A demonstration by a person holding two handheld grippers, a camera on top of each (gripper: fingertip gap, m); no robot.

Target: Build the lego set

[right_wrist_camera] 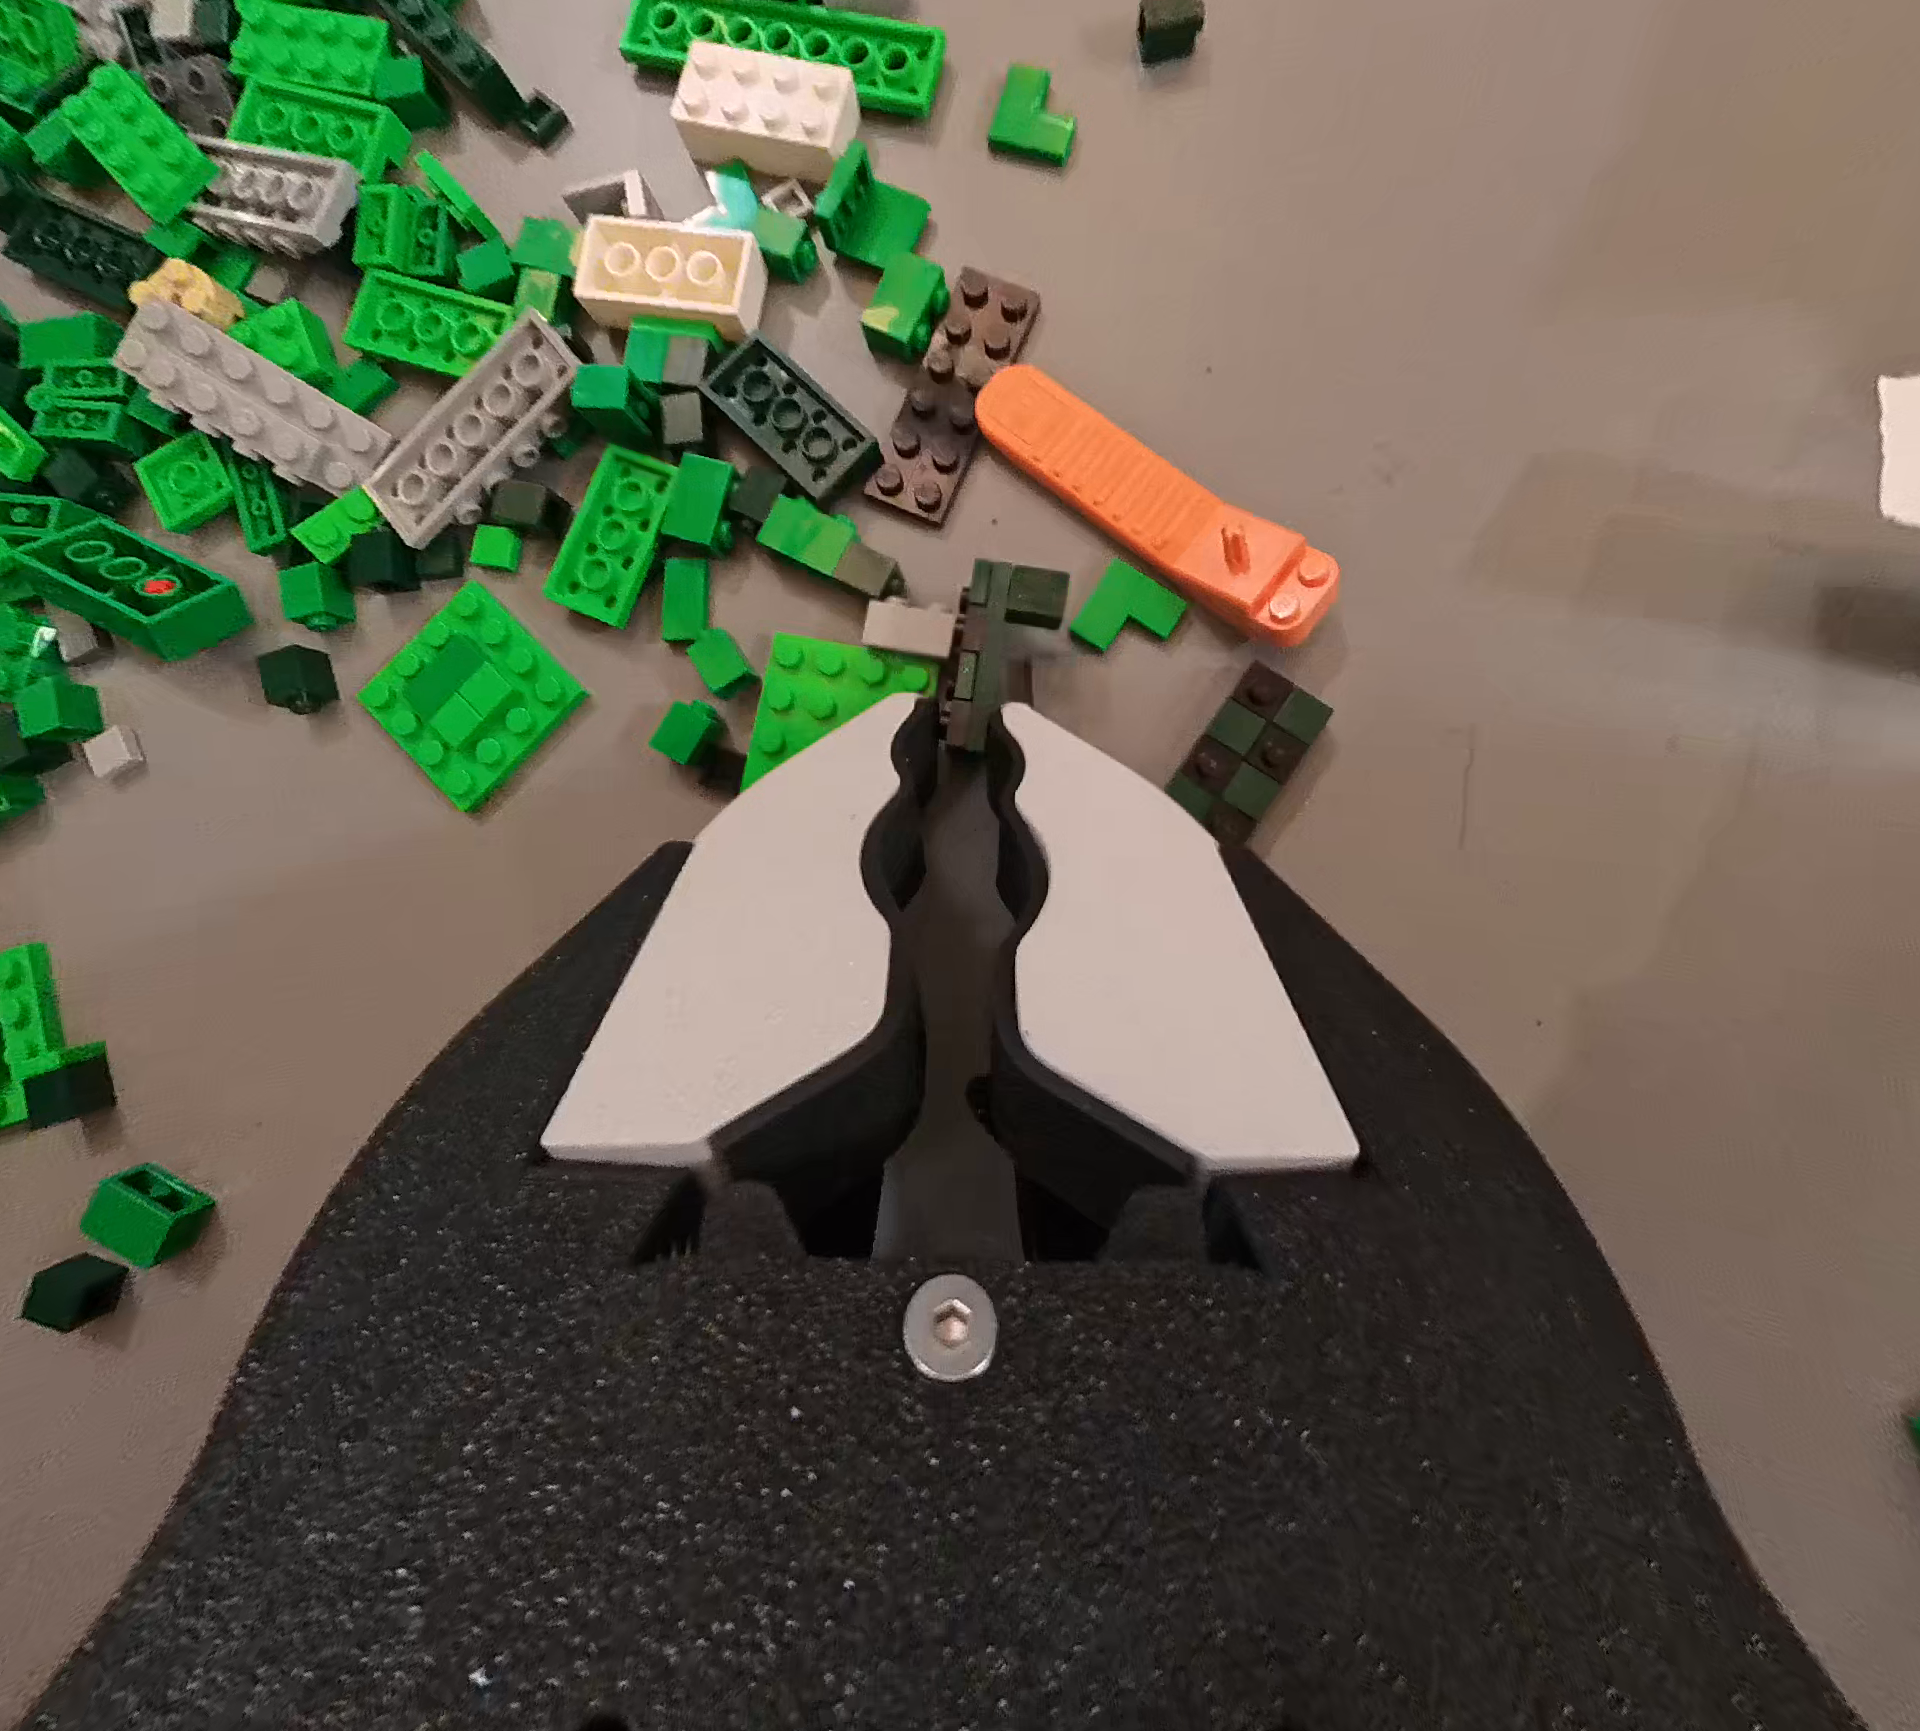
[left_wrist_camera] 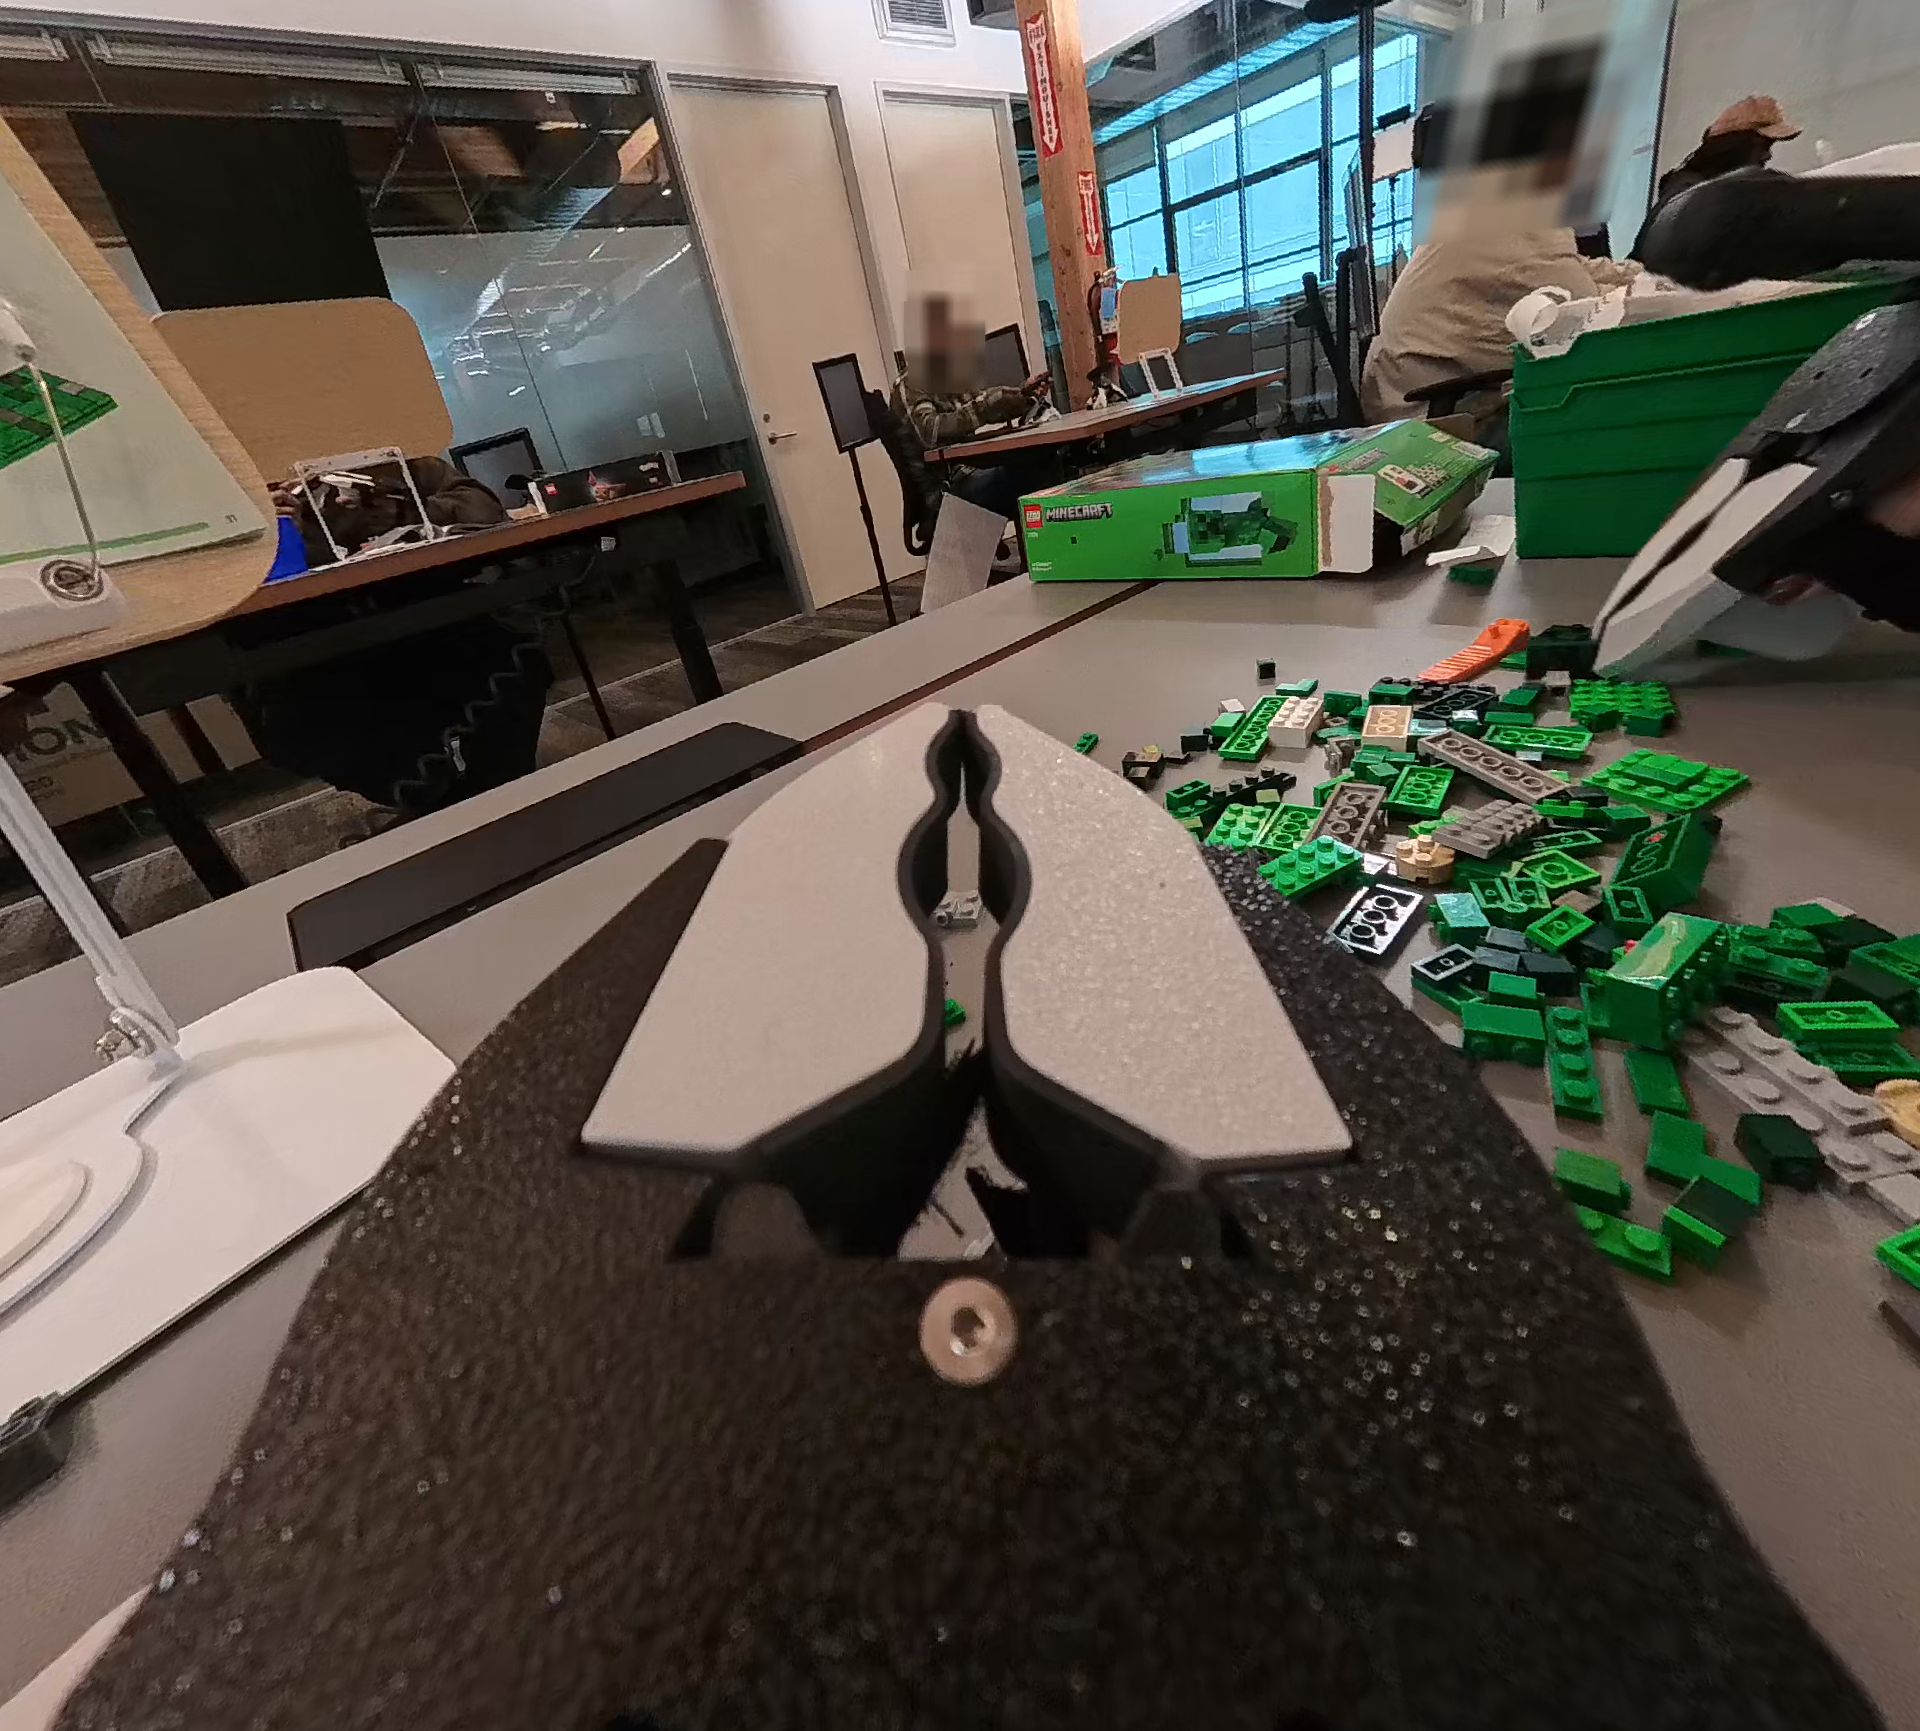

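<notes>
right gripper (right_wrist_camera: 961,725) tilted down — pinching dark green piece (right_wrist_camera: 997,632).

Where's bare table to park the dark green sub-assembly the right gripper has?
Right gripper holds the dark green sub-assembly. Bare grey table lies right of the orange separator, out to the white paper; a lone dark cube sits at its top. Left of the separator, the brick pile is crowded.

brick pile (right_wrist_camera: 312,310) crowding left, orange separator (right_wrist_camera: 1153,502) ahead, bare table (right_wrist_camera: 1558,175) right
</notes>
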